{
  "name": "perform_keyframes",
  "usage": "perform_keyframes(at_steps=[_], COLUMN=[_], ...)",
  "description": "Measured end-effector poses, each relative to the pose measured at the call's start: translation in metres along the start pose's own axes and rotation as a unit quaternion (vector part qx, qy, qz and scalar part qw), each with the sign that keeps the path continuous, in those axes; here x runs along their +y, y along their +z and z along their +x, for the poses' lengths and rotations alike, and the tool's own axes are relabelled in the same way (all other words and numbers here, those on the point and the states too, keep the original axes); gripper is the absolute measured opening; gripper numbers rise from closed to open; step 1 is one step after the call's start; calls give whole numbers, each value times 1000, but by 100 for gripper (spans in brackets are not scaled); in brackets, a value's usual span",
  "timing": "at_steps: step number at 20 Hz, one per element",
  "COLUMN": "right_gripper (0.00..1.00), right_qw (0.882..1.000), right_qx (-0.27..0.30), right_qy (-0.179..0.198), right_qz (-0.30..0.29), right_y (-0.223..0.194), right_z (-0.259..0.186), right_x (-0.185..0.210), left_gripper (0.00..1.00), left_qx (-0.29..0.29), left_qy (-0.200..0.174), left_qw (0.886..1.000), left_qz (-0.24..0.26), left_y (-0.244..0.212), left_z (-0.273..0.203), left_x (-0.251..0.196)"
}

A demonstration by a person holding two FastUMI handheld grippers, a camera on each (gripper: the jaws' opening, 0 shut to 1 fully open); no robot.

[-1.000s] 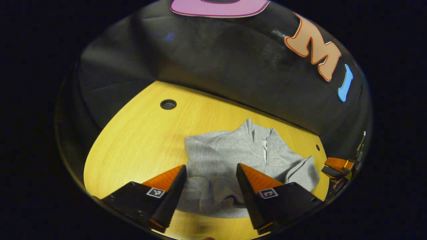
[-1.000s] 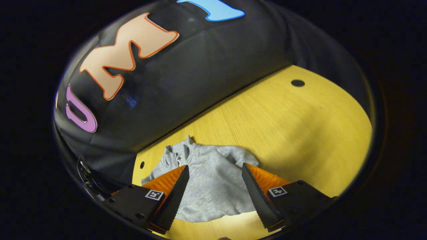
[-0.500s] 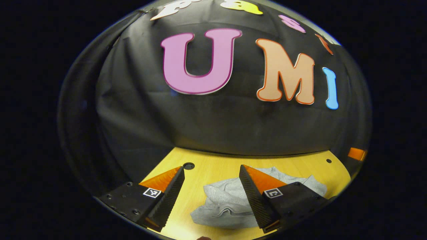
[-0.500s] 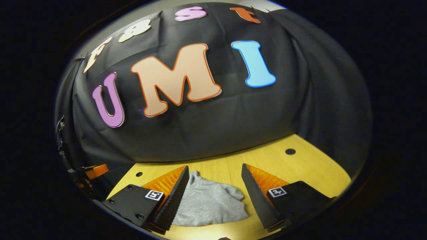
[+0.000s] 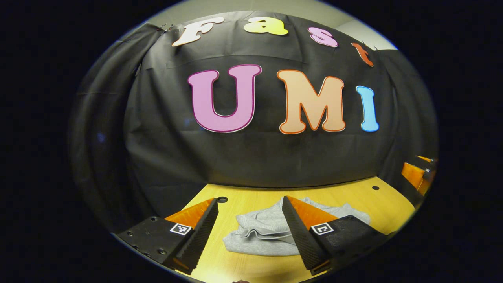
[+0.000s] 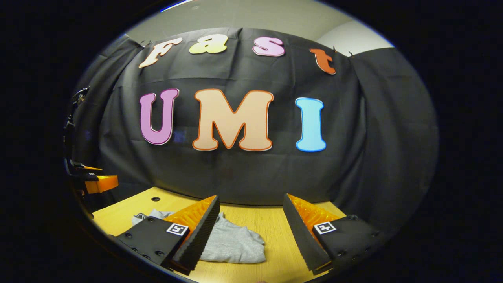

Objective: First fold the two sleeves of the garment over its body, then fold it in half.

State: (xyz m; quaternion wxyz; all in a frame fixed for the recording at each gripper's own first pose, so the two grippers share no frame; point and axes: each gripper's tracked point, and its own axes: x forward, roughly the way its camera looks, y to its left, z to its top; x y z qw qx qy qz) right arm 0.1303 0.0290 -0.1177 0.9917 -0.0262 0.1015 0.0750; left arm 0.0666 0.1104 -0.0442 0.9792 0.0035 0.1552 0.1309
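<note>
Soft matt fleece garment (image 5: 259, 234), smooth wood-grain table (image 5: 251, 267), matt cloth wall (image 5: 255, 157)

I am working in a staged recording booth, not a lived-in room. A black cloth backdrop (image 6: 243, 173) hangs in folds behind the work area and wraps round both sides. Above its top edge I see a plain pale wall (image 6: 251, 17) and ceiling, of an office or lab sort. The cloth is clipped up along that top edge. The work surface is a light wood-grain table (image 5: 255, 196) with round cable holes (image 5: 222, 199) near its far edge, as on an office desk.
</note>
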Motion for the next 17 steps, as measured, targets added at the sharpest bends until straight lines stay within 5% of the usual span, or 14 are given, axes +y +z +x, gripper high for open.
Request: perform_keyframes(at_steps=[17], right_gripper=[100], right_qw=[999], right_qx=[-13], right_qy=[31], right_qz=[27], right_y=[21], right_z=[-12], right_x=[34], left_gripper=[94], left_qx=[-46], left_qy=[17], left_qw=[999], left_qz=[21], left_y=[32], left_z=[-23], left_x=[15])
